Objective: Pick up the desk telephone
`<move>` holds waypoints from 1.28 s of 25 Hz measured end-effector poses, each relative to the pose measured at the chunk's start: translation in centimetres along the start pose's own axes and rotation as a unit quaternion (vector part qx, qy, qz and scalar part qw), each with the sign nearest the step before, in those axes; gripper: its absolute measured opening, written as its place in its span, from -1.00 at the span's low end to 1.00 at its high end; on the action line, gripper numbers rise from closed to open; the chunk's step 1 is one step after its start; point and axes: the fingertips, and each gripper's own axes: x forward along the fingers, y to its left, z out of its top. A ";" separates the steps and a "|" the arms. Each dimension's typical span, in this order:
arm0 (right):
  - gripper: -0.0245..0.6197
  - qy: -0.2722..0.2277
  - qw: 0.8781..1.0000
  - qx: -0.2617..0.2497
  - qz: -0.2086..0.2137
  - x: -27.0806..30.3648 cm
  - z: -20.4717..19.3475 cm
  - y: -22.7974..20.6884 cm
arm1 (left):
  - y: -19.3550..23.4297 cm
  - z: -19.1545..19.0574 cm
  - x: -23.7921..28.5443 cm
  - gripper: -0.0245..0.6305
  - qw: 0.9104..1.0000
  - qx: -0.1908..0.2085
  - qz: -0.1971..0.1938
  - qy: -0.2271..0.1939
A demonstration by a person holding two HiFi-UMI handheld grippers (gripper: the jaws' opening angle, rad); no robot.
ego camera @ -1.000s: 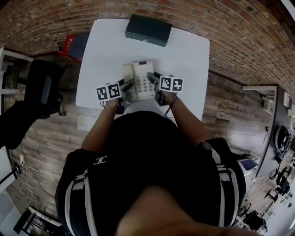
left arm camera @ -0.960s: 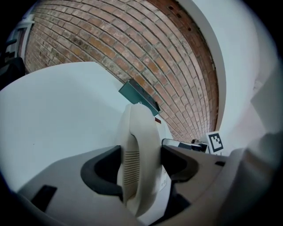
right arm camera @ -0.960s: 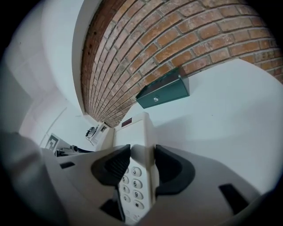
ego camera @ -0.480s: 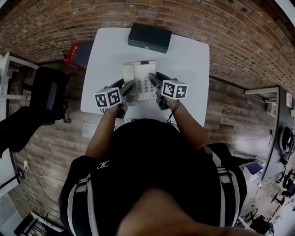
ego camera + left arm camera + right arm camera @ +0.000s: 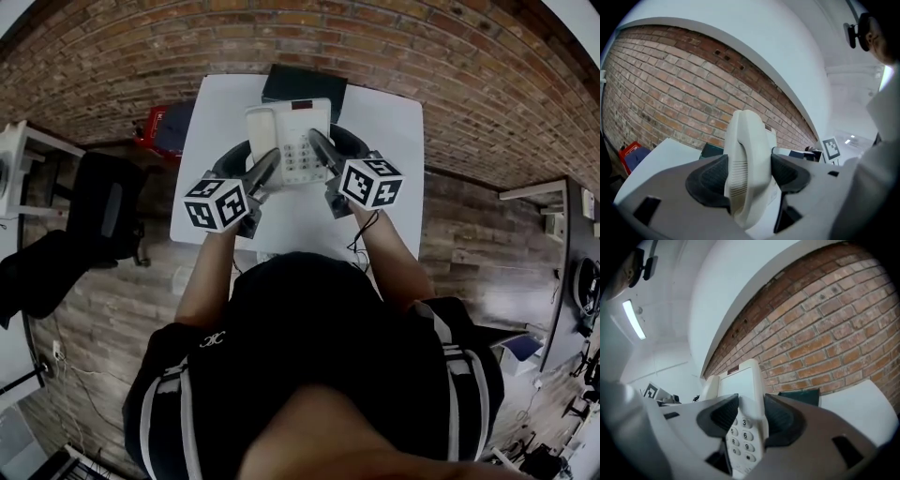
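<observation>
A cream desk telephone (image 5: 289, 141) with a keypad and a handset on its left side hangs in the air above the white table (image 5: 389, 122). My left gripper (image 5: 265, 171) is shut on its handset side; in the left gripper view the handset (image 5: 745, 168) sits pinched between the dark pads. My right gripper (image 5: 321, 150) is shut on the phone's right edge, and the right gripper view has the keypad (image 5: 740, 439) pressed between its pads. The phone's underside is hidden.
A dark green box (image 5: 302, 82) lies at the table's far edge, partly behind the phone. A red and blue object (image 5: 164, 127) sits on the floor left of the table, beside a black chair (image 5: 103, 211). A brick wall (image 5: 661, 98) stands beyond.
Both grippers have risen together with the phone clamped between them; it has left the table and now looks larger and closer to the head camera, covering part of the green box.
</observation>
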 end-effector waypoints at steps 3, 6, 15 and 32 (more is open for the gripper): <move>-0.43 -0.040 0.999 -0.029 -0.003 -1.1 3.8 1.1 | -1.9 3.3 -0.3 -0.05 0.999 0.024 -0.016 -0.031; -0.43 -0.074 0.996 -0.045 -0.003 -2.7 6.8 2.1 | -4.1 6.0 -0.8 -0.05 0.997 0.057 -0.029 -0.052; -0.43 -0.125 0.990 -0.069 -0.011 -6.1 10.5 4.0 | -7.8 9.0 -2.1 -0.05 0.991 0.094 -0.056 -0.078; -0.43 -0.115 0.992 -0.053 -0.023 -6.0 9.0 4.1 | -7.2 7.8 -2.4 -0.05 0.993 0.084 -0.057 -0.060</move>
